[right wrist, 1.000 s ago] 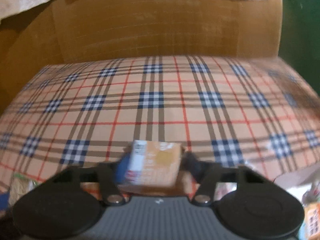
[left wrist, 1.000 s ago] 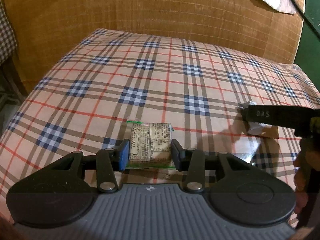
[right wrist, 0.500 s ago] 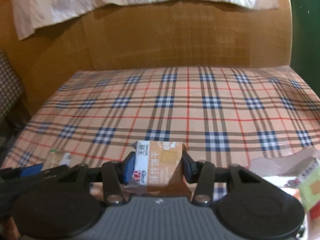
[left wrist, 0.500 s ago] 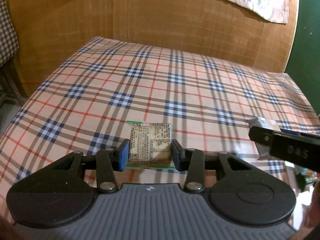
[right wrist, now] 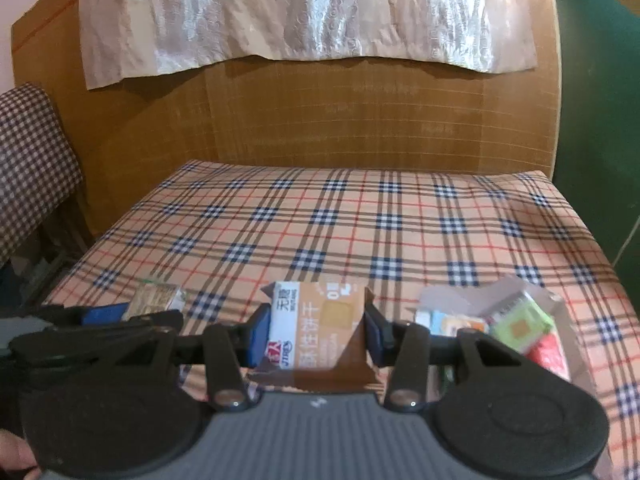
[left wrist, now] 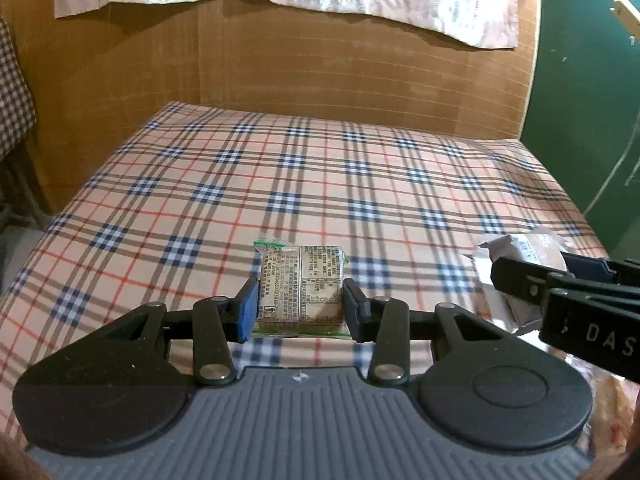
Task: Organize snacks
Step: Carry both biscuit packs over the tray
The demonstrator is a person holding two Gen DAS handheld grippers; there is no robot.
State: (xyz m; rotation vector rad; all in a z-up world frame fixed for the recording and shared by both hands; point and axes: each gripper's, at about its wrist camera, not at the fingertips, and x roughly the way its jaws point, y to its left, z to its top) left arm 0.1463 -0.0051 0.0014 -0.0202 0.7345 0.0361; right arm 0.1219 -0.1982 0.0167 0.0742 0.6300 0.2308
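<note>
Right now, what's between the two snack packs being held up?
Nothing but plaid tablecloth shows between the beige pack and the orange pack, in the right wrist view.

My right tool (left wrist: 560, 280) shows "DAS" in pale letters on its black arm, seen from the left wrist. The orange biscuit pack (right wrist: 320, 332) it grips carries Chinese print, "无糖" and "饼干" legible. The green-edged pack (left wrist: 301, 290) in my left tool (left wrist: 300, 308) has dense small print, unreadable.

Left claw (left wrist: 300, 304) and right claw (right wrist: 316, 336) each clamped, tilted downward, side by side
</note>
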